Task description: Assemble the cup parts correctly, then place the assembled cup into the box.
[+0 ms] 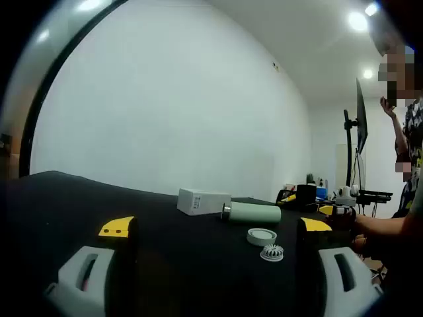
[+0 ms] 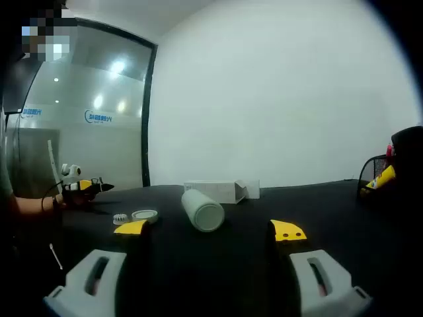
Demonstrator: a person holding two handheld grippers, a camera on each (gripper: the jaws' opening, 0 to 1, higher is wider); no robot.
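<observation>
Cup parts lie loose on a black tabletop [image 1: 185, 264], and neither tool has picked anything up.

In the left gripper view, the left gripper [image 1: 215, 228] rests low over the table with its yellow-tipped jaws spread wide and nothing between them. Ahead of it and slightly left sits a white rectangular cardboard box [image 1: 203, 201], lying flat. Just right of the box, and seemingly touching it, a pale green cylindrical cup body [image 1: 252, 212] lies on its side. Nearer the tool, ahead of its right jaw, are a round flat pale green lid [image 1: 262, 235] and, just beside it, a small white ribbed part [image 1: 271, 252] that looks like a strainer or inner insert. Far right, a person's forearm [image 1: 390, 224] reaches toward a cluttered desk.

In the right gripper view, the right gripper [image 2: 210, 231] is likewise wide open and empty. Past its left jaw lie the ribbed part [image 2: 120, 217] and the lid [image 2: 144, 214], side by side. Straight ahead between the jaws, the cup body [image 2: 203, 209] points its closed end toward the tool, with the box [image 2: 221, 191] behind it. The black table surface [image 2: 317, 198] stretches away to the right.

Assembly appears not to have begun: the parts are separate and the cup is outside the box. A sensible next move would be one tool closing around the cup body to steady or stand it, while the other reaches for the insert or lid. The small ribbed part will probably need a careful, narrow pinch.
</observation>
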